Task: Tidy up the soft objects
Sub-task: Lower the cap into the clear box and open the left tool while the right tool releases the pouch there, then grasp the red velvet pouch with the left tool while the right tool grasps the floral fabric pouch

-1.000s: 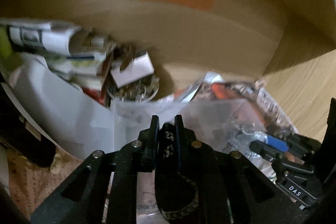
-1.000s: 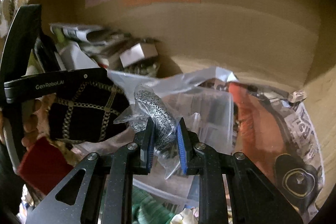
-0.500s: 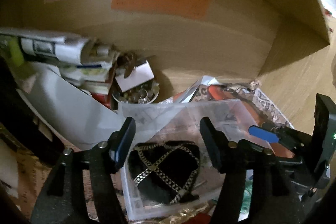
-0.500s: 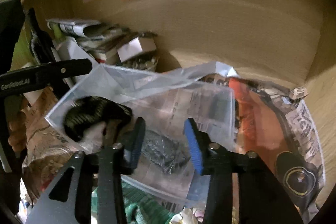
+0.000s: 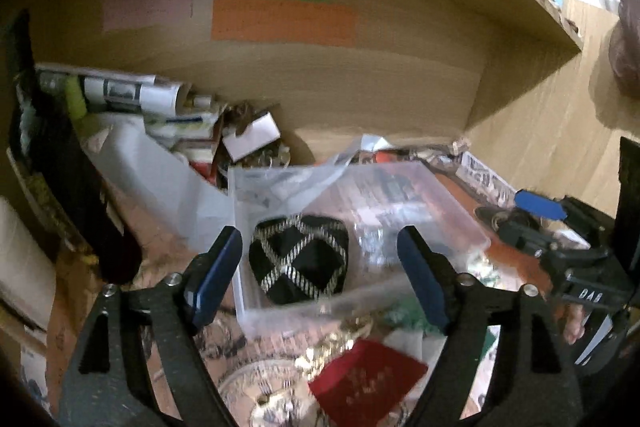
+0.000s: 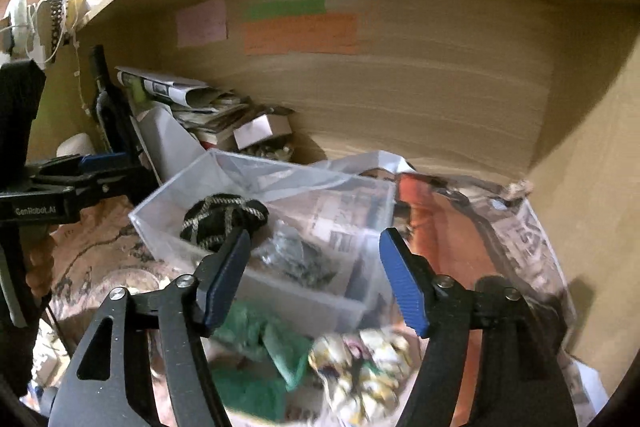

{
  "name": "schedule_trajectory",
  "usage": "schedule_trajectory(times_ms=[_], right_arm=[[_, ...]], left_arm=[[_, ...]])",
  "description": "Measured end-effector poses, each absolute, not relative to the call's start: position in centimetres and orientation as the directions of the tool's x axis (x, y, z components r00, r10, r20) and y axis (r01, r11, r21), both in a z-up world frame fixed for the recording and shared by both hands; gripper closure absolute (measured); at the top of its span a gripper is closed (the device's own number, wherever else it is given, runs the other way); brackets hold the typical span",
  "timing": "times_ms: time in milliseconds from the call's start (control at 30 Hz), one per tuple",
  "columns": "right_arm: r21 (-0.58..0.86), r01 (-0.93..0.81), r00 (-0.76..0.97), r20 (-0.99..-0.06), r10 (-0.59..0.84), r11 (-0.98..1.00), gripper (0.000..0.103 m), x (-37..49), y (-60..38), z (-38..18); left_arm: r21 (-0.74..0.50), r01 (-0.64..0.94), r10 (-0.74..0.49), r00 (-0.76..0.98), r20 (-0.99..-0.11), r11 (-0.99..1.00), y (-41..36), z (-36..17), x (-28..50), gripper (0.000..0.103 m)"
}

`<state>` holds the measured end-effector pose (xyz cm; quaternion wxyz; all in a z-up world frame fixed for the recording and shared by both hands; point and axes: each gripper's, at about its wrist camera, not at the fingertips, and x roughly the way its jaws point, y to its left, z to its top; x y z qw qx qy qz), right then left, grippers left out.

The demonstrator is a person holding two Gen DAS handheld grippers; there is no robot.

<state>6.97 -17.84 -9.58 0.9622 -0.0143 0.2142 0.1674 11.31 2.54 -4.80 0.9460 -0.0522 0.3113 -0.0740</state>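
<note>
Nearest the lens in the left wrist view, the left gripper [image 5: 320, 267] is hovering with jaws spread wide and nothing between them. In the right wrist view the right gripper [image 6: 314, 273] is likewise hanging with jaws fully parted, empty. Judged from this, both are clear of any load and free for another pick.

Low in both frames loose soft things are lying in front of the bin — a red pouch [image 5: 366, 377] at lower centre of the left view, a green cloth [image 6: 256, 351] and a pale patterned bundle [image 6: 362, 367] at the bottom of the right view. These are probably the pieces not yet sorted; blur is hiding their details.

At mid-frame the clear plastic bin [image 6: 172, 227] is sitting on the cluttered worktop, open side up, so things can be dropped in from above. Inside it the black pouch with gold lattice [image 5: 298, 261] is resting toward the left end, and a grey speckled item in a clear bag [image 6: 294, 255] is lying just beside it — both within the walls, apart from the jaws.

Behind the bin a loose clear bag and an orange packet [image 6: 432, 215] are lying toward the right; a stack of papers and boxes [image 6: 200, 107] is leaning at upper left. Farthest back, the wooden back panel [image 6: 440, 95] is carrying pink, green and orange notes [image 6: 300, 33].
</note>
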Motion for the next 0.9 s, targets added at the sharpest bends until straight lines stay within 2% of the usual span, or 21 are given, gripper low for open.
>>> schedule_trajectory(times_ms=[367,600,800,867,900], right_arm=[[0.097,-0.254,0.815,-0.514,0.267,0.962,0.038,5.6,-20.9,-14.0],[0.133,-0.23,0.775,-0.574,0.264,0.964,0.038,5.8,-21.7,-16.5],[0.141,-0.204,0.746,-0.618,0.247,0.969,0.038,6.9,-22.1,-18.1],[0.143,-0.199,0.735,-0.633,0.244,0.97,0.038,7.3,-22.1,-18.6],[0.143,-0.201,0.734,-0.633,0.245,0.969,0.038,7.3,-22.1,-18.8]], left_arm=[[-0.106,0.107,-0.151,0.71,-0.688,0.989,2.0,-10.1,9.2,0.023],[-0.146,0.086,-0.168,0.623,-0.764,0.985,2.6,-14.1,9.9,0.023],[-0.168,0.076,-0.18,0.59,-0.787,0.983,2.6,-16.0,10.1,0.023],[-0.169,0.073,-0.179,0.593,-0.785,0.983,2.5,-16.3,10.1,0.025],[-0.168,0.075,-0.179,0.599,-0.781,0.983,2.4,-16.4,10.0,0.029]])
